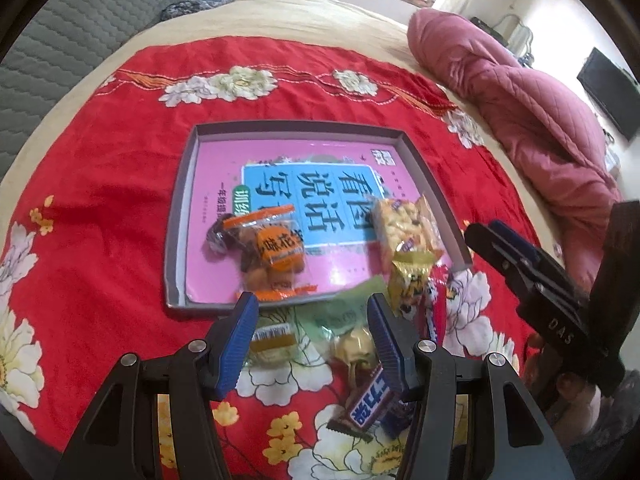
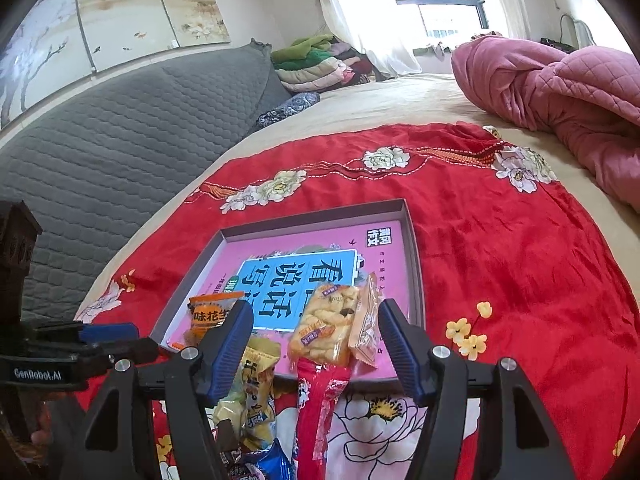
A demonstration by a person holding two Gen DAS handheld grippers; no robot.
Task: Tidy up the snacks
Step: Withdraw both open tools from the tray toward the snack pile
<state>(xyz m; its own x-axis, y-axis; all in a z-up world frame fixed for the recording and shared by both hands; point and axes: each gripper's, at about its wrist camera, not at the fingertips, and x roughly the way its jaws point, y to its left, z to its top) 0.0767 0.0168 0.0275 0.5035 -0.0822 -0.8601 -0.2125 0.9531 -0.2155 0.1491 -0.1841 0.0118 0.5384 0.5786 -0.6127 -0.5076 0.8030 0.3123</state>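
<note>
A grey tray [image 1: 176, 220] [image 2: 412, 256] with a pink book [image 1: 320, 184] in it lies on the red floral cloth. In the tray are an orange peanut packet [image 1: 276, 248] [image 2: 212, 316] and a puffed-rice bar [image 1: 404, 224] [image 2: 324, 328]. In front of the tray lie a pale cake packet [image 1: 272, 340], a blurred green packet [image 1: 344, 308], a gold-wrapped sweet [image 1: 356, 344], a chocolate bar [image 1: 368, 404], a yellow packet [image 1: 408, 280] [image 2: 256, 392] and a red packet [image 1: 438, 304] [image 2: 320, 408]. My left gripper [image 1: 314, 332] [image 2: 100, 336] hangs open over this pile. My right gripper [image 2: 316, 336] [image 1: 500, 248] is open at the tray's near edge, its pads touching nothing.
The red cloth [image 2: 500, 240] covers a beige bed. A pink quilt [image 1: 520, 112] is bunched at the right. A grey quilted headboard [image 2: 120, 128] runs along the left, with folded clothes [image 2: 316, 64] behind. A person's hand [image 1: 576, 396] grips the right tool.
</note>
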